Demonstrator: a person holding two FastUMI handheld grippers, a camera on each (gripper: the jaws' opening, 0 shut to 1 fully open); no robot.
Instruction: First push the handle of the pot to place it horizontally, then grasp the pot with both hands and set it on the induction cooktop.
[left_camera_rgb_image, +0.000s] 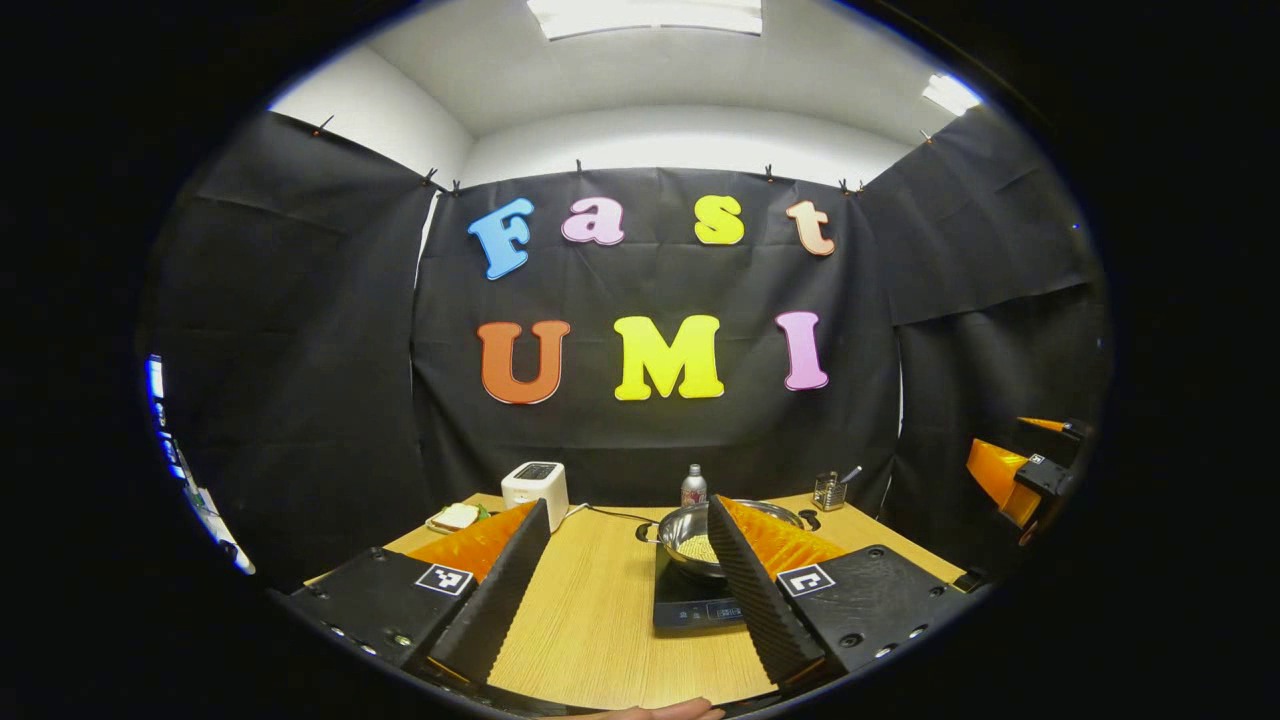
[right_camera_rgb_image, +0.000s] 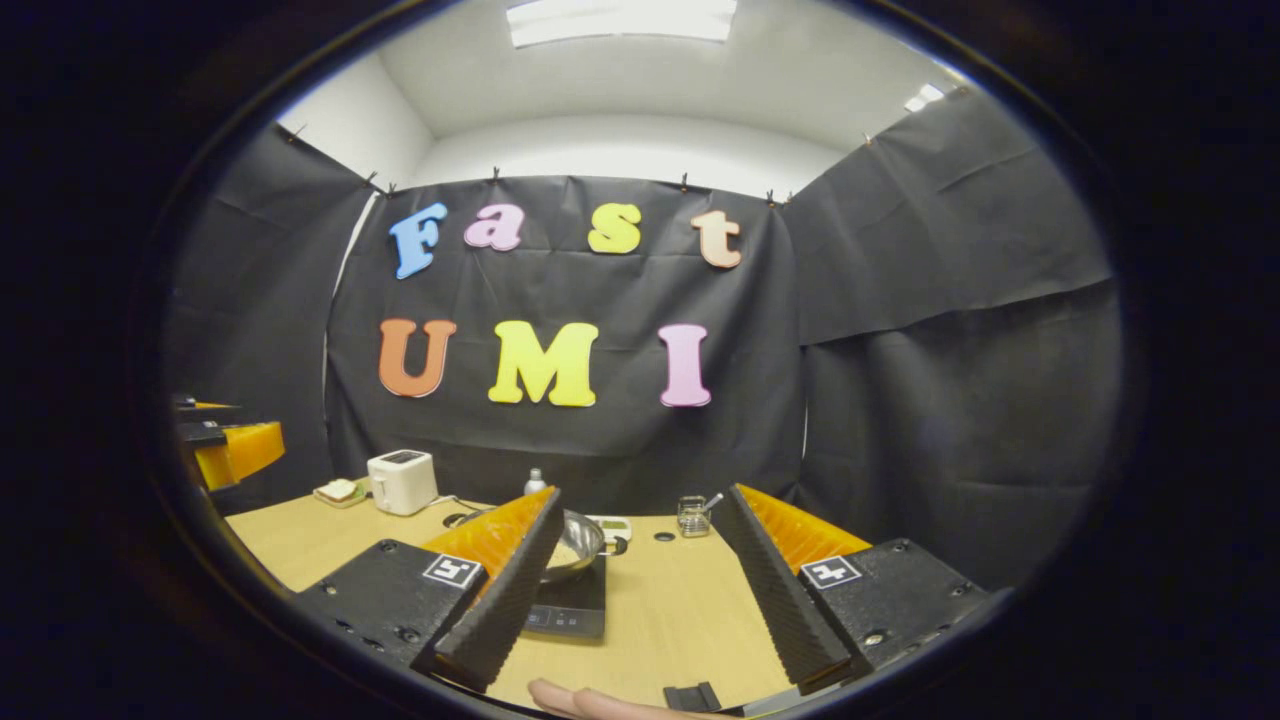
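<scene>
Steel round pot (left_camera_rgb_image: 700, 541) (grains inside) sits on the black induction cooktop (left_camera_rgb_image: 690, 603) on the wooden table (left_camera_rgb_image: 600, 620). Left gripper (left_camera_rgb_image: 630, 590) and right gripper (right_camera_rgb_image: 640, 585) gape wide, empty, well back. Judgement: placement appears complete; next, check the pot's seating.

The pot (left_camera_rgb_image: 692, 545) sits on the cooktop (left_camera_rgb_image: 690, 600), mid-table (left_camera_rgb_image: 600, 610). The toaster (left_camera_rgb_image: 535, 483) stands far left, a bottle (left_camera_rgb_image: 693, 485) behind the pot
</scene>
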